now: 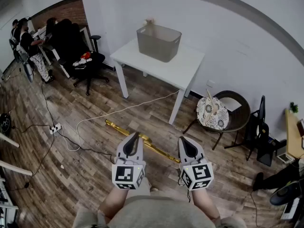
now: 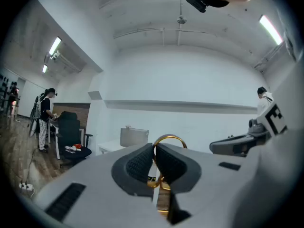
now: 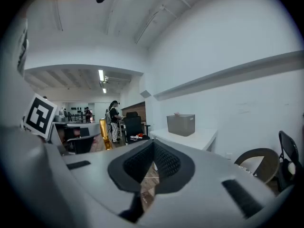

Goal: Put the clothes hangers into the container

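Head view shows the carrying step, as I judge it. The left claw (image 1: 135, 137) is clenched on the hook of a gold clothes hanger (image 1: 161, 152), whose bar slants from ten to four o'clock. The right claw (image 1: 183, 142) is pressed together on nothing. A grey container (image 1: 158, 42) stands on a white desk (image 1: 187, 69) at twelve o'clock, well apart, its contents unseen. Next comes walking over and lowering the hanger in.
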A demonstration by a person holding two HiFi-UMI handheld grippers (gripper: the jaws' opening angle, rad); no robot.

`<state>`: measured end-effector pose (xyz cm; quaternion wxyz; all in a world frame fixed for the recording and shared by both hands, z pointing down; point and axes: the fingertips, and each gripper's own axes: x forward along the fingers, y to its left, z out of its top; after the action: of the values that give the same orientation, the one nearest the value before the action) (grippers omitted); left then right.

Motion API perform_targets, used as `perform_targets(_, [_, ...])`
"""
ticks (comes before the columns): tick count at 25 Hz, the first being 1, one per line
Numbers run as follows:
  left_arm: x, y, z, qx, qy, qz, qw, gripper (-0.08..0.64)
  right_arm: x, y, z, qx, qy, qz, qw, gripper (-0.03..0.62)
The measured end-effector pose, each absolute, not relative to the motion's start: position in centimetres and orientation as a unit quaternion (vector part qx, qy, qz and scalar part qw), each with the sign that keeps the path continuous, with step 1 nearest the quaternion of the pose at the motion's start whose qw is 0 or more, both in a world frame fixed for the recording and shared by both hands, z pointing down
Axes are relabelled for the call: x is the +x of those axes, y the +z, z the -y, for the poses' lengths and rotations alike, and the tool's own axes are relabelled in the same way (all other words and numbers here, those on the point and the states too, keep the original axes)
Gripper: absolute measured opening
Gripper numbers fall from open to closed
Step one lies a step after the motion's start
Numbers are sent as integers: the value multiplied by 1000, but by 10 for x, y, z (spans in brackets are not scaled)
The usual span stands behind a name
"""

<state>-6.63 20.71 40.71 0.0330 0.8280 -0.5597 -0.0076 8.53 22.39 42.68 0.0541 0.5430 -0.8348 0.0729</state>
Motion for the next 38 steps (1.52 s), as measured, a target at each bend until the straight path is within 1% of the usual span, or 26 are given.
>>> perform_targets(5, [-62, 387, -237, 832, -30, 554, 9, 20, 86, 414, -247, 538, 45, 840, 44, -5])
perform_targets(12, [-69, 384, -270, 831, -36, 555, 10, 21, 70, 406, -279, 529, 33, 847, 41, -5])
perform_targets(20, [-69, 378, -292, 828, -53, 559, 10, 20, 73, 411, -300, 521, 45, 851, 48, -5])
perform_targets(31, [-58, 378, -297, 828, -53, 558, 11, 21, 83, 409, -307, 515, 57, 855, 29, -3])
perform_targets(38, [-47, 379, -285, 834, -48, 549, 10, 20, 91, 409, -296, 520, 56, 852, 32, -3])
